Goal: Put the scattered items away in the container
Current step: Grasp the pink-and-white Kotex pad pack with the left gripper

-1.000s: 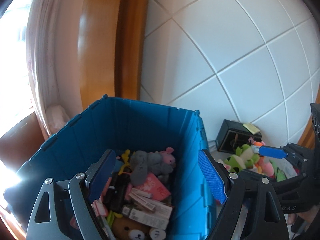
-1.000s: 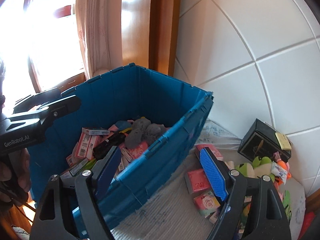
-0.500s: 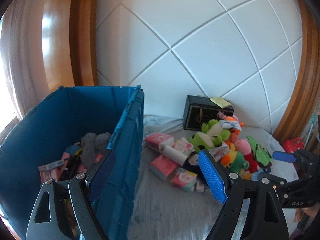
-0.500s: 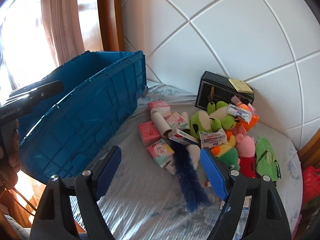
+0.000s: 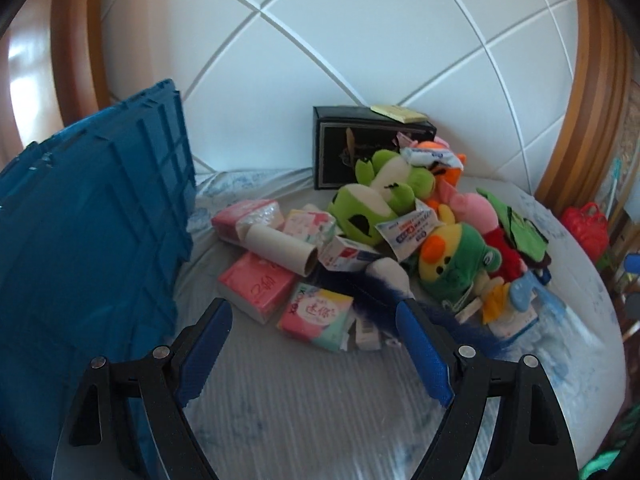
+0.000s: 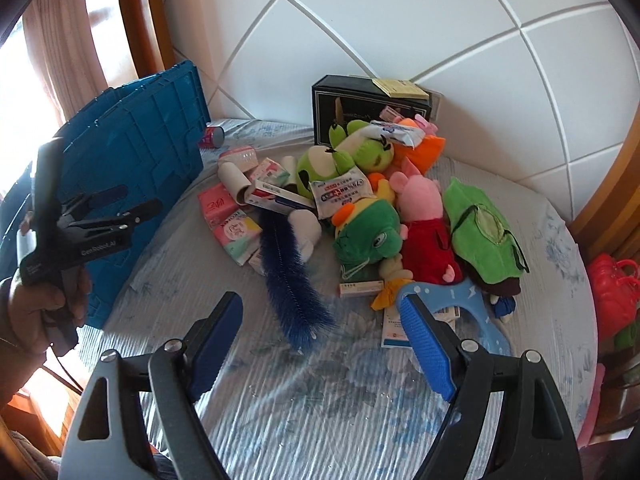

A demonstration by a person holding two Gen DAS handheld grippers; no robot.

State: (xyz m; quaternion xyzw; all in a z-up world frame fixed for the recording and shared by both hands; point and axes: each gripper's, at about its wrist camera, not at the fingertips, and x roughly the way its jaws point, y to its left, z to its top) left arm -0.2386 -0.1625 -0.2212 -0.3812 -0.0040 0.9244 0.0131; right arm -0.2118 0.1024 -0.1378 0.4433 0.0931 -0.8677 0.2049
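Note:
A blue crate (image 5: 92, 216) stands at the left on the bed; it also shows in the right wrist view (image 6: 140, 128). A pile of scattered items lies beside it: pink tissue packs (image 5: 258, 286), a cardboard tube (image 5: 282, 248), green plush toys (image 5: 456, 268), a pink pig plush (image 6: 420, 220) and a blue fluffy brush (image 6: 292, 272). My left gripper (image 5: 316, 356) is open and empty, just short of the tissue packs. My right gripper (image 6: 324, 348) is open and empty above the bedsheet, near the brush's end. The left gripper also shows in the right wrist view (image 6: 116, 208).
A black box (image 5: 368, 144) stands against the white padded headboard (image 5: 360, 40) behind the pile. A red bag (image 6: 612, 292) sits off the bed's right edge. A wooden frame (image 5: 580, 92) borders the right side. Bare striped sheet (image 6: 320, 412) lies in front.
Both grippers have swung right, away from over the crate, and now face the pile on the bed. Both stayed open and empty.

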